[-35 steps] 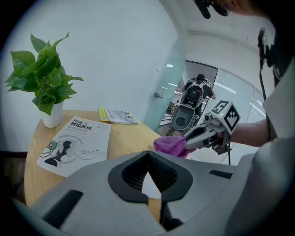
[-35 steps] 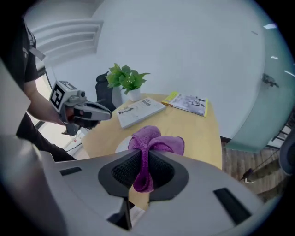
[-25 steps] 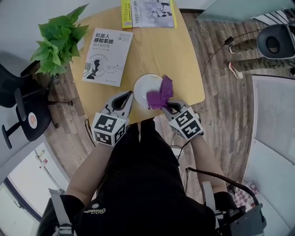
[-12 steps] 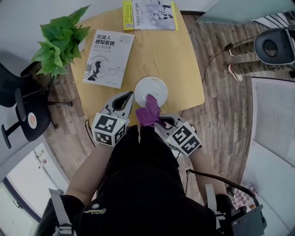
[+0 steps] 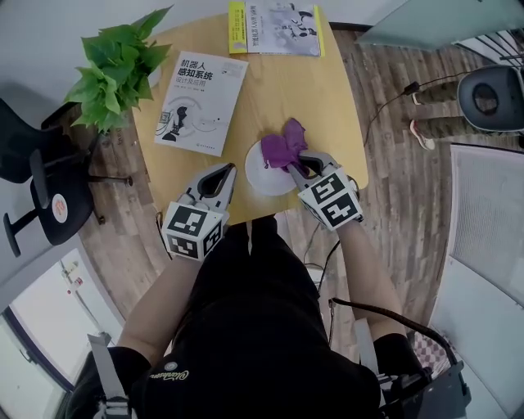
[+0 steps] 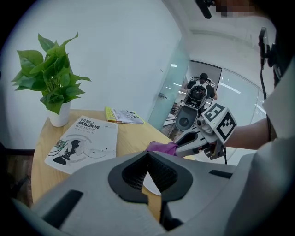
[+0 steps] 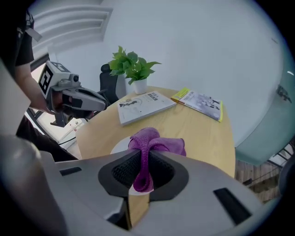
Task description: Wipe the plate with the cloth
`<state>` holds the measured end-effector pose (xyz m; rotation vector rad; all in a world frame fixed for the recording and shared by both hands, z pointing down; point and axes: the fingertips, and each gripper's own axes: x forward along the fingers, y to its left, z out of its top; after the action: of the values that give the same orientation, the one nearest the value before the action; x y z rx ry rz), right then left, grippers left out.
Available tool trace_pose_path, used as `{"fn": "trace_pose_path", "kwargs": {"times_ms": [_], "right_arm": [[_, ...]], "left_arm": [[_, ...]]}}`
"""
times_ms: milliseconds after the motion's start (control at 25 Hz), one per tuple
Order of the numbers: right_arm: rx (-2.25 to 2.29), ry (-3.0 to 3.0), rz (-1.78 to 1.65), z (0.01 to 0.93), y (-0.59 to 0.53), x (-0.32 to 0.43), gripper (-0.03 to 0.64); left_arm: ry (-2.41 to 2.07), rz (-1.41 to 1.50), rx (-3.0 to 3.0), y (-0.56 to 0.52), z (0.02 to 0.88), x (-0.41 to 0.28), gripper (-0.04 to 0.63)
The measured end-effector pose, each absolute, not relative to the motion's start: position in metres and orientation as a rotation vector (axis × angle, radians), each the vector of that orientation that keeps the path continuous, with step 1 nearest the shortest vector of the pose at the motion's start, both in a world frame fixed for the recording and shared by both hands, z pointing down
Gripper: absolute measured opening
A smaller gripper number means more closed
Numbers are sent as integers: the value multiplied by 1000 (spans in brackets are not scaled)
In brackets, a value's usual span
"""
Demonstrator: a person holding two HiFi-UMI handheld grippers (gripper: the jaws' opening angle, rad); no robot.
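A white plate (image 5: 264, 170) lies on the round wooden table (image 5: 327, 90) near its front edge. My right gripper (image 5: 300, 161) is shut on a purple cloth (image 5: 284, 146), which bunches over the plate's far right rim. In the right gripper view the cloth (image 7: 154, 140) is pinched between the jaws of the right gripper (image 7: 145, 156), and a sliver of plate (image 7: 120, 146) shows to its left. My left gripper (image 5: 228, 170) hovers just left of the plate, shut on nothing. The left gripper view shows the left gripper (image 6: 148, 153) with its tips together above the plate (image 6: 150, 185).
A white book (image 5: 200, 90) lies left of the plate and a yellow-edged one (image 5: 274, 16) at the far edge. A potted plant (image 5: 115, 65) stands at the table's left. A black chair (image 5: 45, 192) is on the floor at left, another seat (image 5: 490, 82) at right.
The right gripper swept the cloth towards me across the plate, then back out to the plate's far right rim. The left gripper stayed where it was.
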<state>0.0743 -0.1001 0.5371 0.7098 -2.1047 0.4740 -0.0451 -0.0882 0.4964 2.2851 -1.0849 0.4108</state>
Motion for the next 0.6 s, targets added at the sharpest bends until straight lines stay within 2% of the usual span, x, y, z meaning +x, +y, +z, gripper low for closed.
{"fn": "trace_pose_path", "kwargs": {"times_ms": [280,600], "right_arm": [[476,-2147,459,554,-60,10,43],[243,-2229,480,546,-7,-23,43]], "left_arm": [[-1104,408,2279,-89,496,-52,2],[-1096,400,2283,-90,496,-50,2]]}}
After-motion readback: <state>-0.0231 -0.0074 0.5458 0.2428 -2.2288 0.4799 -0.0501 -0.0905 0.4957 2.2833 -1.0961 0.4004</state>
